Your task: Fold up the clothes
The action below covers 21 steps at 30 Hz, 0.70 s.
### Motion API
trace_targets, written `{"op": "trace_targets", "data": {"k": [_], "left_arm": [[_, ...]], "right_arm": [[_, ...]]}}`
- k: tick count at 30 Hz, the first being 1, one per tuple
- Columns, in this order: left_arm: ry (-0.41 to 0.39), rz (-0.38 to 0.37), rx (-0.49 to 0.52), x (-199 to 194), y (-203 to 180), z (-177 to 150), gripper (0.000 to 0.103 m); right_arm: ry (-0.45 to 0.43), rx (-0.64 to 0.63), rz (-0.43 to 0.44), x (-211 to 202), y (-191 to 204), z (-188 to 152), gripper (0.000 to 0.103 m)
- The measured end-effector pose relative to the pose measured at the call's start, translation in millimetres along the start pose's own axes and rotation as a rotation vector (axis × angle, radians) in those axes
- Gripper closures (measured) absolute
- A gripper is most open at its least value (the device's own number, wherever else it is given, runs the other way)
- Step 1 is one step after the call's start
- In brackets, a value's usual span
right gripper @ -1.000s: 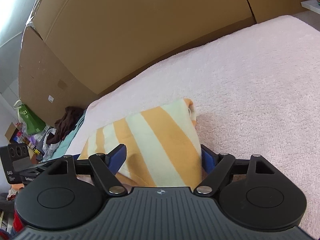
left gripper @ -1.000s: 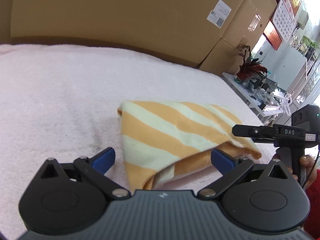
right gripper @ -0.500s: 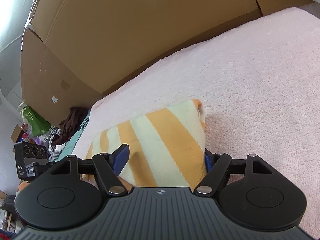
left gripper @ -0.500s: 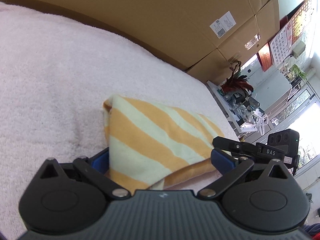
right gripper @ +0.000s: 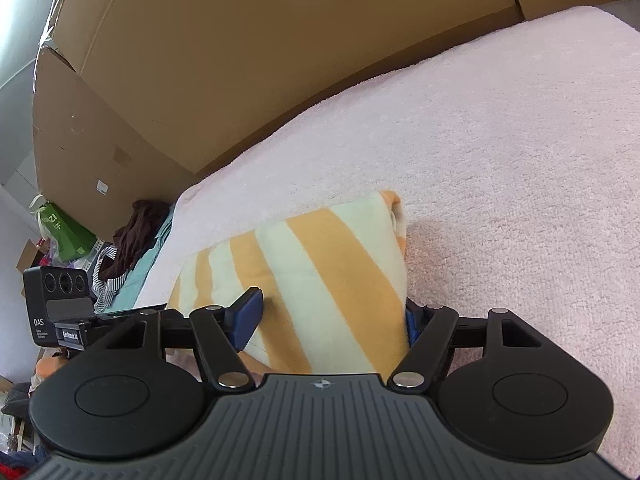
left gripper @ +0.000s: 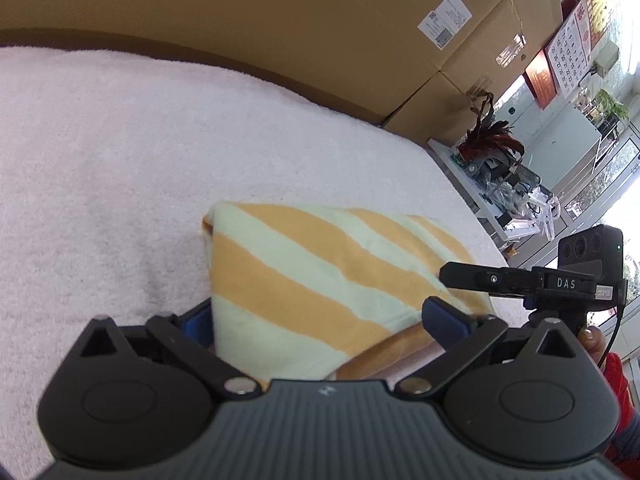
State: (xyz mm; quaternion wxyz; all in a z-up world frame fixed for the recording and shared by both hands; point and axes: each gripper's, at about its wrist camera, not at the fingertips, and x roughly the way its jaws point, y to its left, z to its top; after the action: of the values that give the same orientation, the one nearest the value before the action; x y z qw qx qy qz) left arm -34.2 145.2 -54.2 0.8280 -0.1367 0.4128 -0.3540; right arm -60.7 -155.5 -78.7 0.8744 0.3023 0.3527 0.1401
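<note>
A folded garment with orange and pale green stripes (left gripper: 320,272) lies on a pink towelling surface (left gripper: 120,140). My left gripper (left gripper: 320,318) straddles one end of it. The jaws stand wide and open, and the left pad is half hidden behind the fold's edge. From the opposite end, my right gripper (right gripper: 331,316) straddles the garment (right gripper: 320,264). Its jaws are closing in slowly: the left pad touches the cloth and the right pad is tucked behind the fold. In the left wrist view the right gripper's finger (left gripper: 500,280) reaches in at the right, held by a person's hand (left gripper: 588,336).
Large cardboard boxes (left gripper: 280,20) wall off the far side of the towelling surface (right gripper: 500,160). Off its left end lie a pile of dark and striped clothes (right gripper: 132,240) and a green bag (right gripper: 64,232). A shelf with a red plant (left gripper: 488,148) stands beyond the other end.
My left gripper has slid forward, so the garment's edge now covers its left pad. The right gripper's pads have drawn slightly closer around the garment. The garment itself lies where it was.
</note>
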Motion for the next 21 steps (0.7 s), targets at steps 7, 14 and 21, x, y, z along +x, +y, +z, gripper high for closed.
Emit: {"op": "trace_targets", "data": {"k": [7,14,21], "left_arm": [[-0.041,-0.108,-0.136,-7,25,0,0.001],[-0.060,-0.110,-0.114,-4,21,-1,0.002],[-0.093,-0.157,-0.155,-7,28,-5,0.003]], "right_arm": [[-0.019,0.091,0.098,-3,-20,0,0.032],[0.006,0.039,0.091,-6,-19,2,0.039],[-0.037,0.014,0.103,-6,-19,-6,0.040]]}}
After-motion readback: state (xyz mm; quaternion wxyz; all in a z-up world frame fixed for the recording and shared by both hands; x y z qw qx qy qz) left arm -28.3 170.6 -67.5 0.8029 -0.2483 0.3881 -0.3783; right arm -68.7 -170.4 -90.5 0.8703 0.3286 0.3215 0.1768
